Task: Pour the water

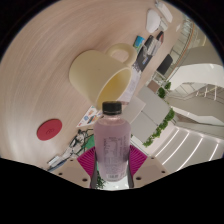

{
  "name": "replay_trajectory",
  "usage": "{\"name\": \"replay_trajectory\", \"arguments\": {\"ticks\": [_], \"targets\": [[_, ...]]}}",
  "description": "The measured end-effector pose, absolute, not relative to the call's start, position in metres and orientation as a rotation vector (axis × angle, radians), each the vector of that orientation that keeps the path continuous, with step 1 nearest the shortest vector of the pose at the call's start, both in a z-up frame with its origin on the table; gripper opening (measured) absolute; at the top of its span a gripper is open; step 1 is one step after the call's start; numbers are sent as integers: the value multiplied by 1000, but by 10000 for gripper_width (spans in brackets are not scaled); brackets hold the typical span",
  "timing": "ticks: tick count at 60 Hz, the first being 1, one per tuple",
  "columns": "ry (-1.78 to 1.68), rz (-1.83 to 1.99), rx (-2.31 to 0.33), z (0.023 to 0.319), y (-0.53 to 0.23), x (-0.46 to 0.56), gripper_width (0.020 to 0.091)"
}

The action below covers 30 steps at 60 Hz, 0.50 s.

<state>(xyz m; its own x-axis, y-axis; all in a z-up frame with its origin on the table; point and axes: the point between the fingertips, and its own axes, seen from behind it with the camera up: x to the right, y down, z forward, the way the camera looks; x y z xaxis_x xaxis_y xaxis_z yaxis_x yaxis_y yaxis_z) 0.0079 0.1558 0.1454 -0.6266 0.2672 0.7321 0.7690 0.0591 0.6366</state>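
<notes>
Because my camera rides low on the gripper [110, 172], the list begins with what sits nearest the lens.

Item one: the gripper's two fingers, pink pads [88, 162] on their inner faces, clenched on the lower body of a clear plastic water bottle [112, 145]. Both pads look pressed against its sides, so I judge the bottle grasped, not merely standing between them.

Item two: the bottle itself, upright, black cap [112, 106] in place, carried above the white table [40, 90]. I cannot tell whether it is lifted clear of the surface or resting on it.

Item three: a pale yellow cup [113, 87], handle turned aside, its mouth just beyond and behind the bottle's cap, nearer the table's far edge.

Item four: a flat red disc [50, 128] lying on the table, well apart from the cup, towards the near edge.

Item five: beyond the table's far edge, some objects too small to name, a green plant [160, 128] and a bright room with white railings.

Step in hand, by my reading: bottle held and brought close to the cup, pouring not yet begun. The cap appears still on, which would block any flow; it needs dealing with first. After that, the next move calls for carrying the neck over the cup's rim and tilting slowly towards it.
</notes>
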Motion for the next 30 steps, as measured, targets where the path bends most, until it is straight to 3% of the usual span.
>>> {"name": "replay_trajectory", "arguments": {"ticks": [17,18,28,29,30], "targets": [[-1887,-1548,-1127,164,161,-15,424],[-1822,-1507,-1176,169,163,-16,402],[-817,-940,-1598,236,163,4,427],[-726,-861,-1619,241,162,8,394],[-619,-779,-1638,247,154,12,429]]}}
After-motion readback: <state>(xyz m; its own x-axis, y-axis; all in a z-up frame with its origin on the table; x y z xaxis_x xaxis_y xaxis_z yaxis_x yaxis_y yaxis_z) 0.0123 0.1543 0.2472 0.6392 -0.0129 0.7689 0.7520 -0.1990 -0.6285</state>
